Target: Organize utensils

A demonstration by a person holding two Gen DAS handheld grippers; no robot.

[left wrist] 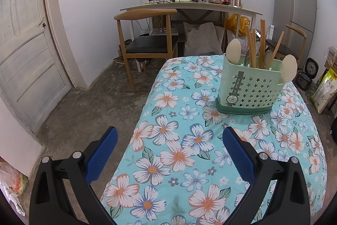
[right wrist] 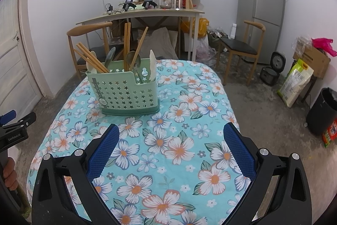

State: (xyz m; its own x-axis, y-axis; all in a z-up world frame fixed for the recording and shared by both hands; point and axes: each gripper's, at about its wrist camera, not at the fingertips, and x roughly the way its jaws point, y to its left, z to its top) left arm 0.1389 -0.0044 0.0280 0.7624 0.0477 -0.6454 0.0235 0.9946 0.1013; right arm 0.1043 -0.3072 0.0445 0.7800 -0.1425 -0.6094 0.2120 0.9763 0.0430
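Biggest thing here is the table (right wrist: 189,111), covered in a turquoise cloth with white and orange flowers. Behind it there's a grey fridge (right wrist: 261,14) in the corner, a door (left wrist: 25,52) off to the left, a long desk (right wrist: 147,13) against the wall piled with clutter, and wooden chairs (left wrist: 145,35) around it. On the floor by the fridge sits a black rice cooker (right wrist: 271,71), with a white sack (right wrist: 294,81) near it.

The caddy (right wrist: 124,92) is the task piece: a pale green plastic holder with star cutouts, standing upright on the far half of the cloth. It's well ahead of both grippers and touching neither. Everything is already stuck in it: wooden chopsticks (right wrist: 126,43) poking up, some straight, some leaning left, a couple of metal spoons (right wrist: 131,58) between them, and cream rice paddles (left wrist: 233,51) at the ends.

Left gripper (left wrist: 169,137) hovers over the near left edge of the table, jaws spread wide, nothing between the blue pads (left wrist: 101,158). Right gripper (right wrist: 171,134) is over the near middle of the cloth, also wide apart and empty. In the right wrist view you can catch the left gripper at the far left edge, with a hand (right wrist: 9,174) wrapped round its handle.
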